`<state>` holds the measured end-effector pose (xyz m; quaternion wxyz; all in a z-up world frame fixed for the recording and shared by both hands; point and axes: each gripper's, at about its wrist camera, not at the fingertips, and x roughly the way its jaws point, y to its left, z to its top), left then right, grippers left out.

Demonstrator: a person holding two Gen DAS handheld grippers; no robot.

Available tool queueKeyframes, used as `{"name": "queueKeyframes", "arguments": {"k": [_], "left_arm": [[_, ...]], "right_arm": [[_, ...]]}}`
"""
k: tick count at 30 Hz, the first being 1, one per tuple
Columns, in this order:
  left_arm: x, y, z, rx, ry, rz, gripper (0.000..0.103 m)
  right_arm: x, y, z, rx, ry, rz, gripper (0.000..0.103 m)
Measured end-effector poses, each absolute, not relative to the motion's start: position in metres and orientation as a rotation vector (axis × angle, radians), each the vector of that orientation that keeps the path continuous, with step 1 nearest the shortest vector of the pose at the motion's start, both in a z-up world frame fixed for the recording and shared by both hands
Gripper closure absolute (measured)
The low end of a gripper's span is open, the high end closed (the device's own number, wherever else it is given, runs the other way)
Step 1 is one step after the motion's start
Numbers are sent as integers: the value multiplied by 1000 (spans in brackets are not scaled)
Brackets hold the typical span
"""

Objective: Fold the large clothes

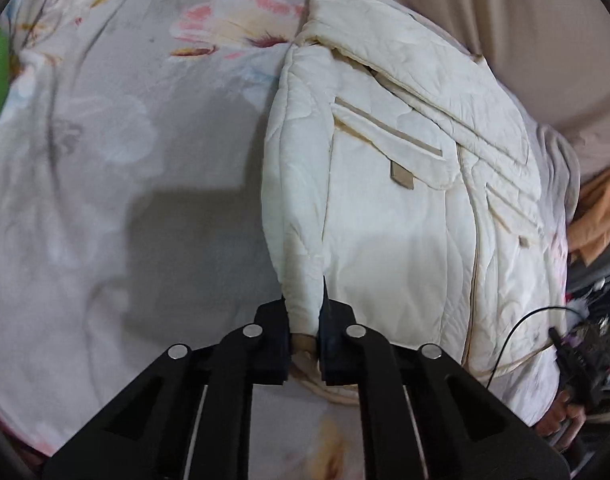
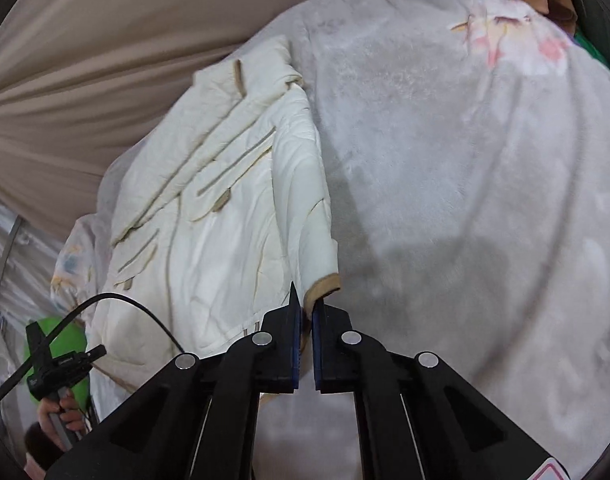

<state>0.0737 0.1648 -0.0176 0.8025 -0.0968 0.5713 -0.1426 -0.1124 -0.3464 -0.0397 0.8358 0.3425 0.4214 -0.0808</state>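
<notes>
A cream quilted jacket (image 1: 405, 208) with tan trim lies on a grey floral bedsheet (image 1: 105, 184). My left gripper (image 1: 305, 312) is shut on the jacket's left sleeve at its tan cuff (image 1: 303, 342); the sleeve runs up along the jacket's left edge. In the right wrist view the jacket (image 2: 209, 216) lies left of my right gripper (image 2: 307, 306), which is shut on the tan cuff (image 2: 323, 286) of the other sleeve, on the jacket's right edge. Each view shows the other gripper in a hand: the right one (image 1: 573, 360) and the left one (image 2: 57, 364).
Beige draped fabric (image 1: 505, 8) hangs behind the bed. Orange cloth (image 1: 601, 212) and dark clutter (image 1: 601, 312) lie off the sheet's right edge. A green object (image 2: 65, 340) sits near the left hand. A black cable (image 2: 137, 308) trails over the jacket's hem.
</notes>
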Motion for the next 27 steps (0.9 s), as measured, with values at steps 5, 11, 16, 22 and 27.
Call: {"name": "queueKeyframes", "arguments": {"k": [5, 11, 16, 22, 27], "left_arm": [[-18, 188, -23, -139, 1341, -300, 94], [-84, 218, -20, -161, 1425, -244, 89], [-38, 234, 65, -198, 1173, -216, 84], [49, 215, 115, -208, 924, -244, 72], [124, 149, 64, -176, 984, -301, 73]], "right_arm": [[-203, -328, -42, 683, 1049, -190, 99], [-270, -314, -57, 616, 1219, -260, 94], [-238, -329, 15, 401, 1033, -331, 50], [-180, -365, 48, 495, 837, -360, 50], [-54, -354, 41, 583, 749, -212, 49]]}}
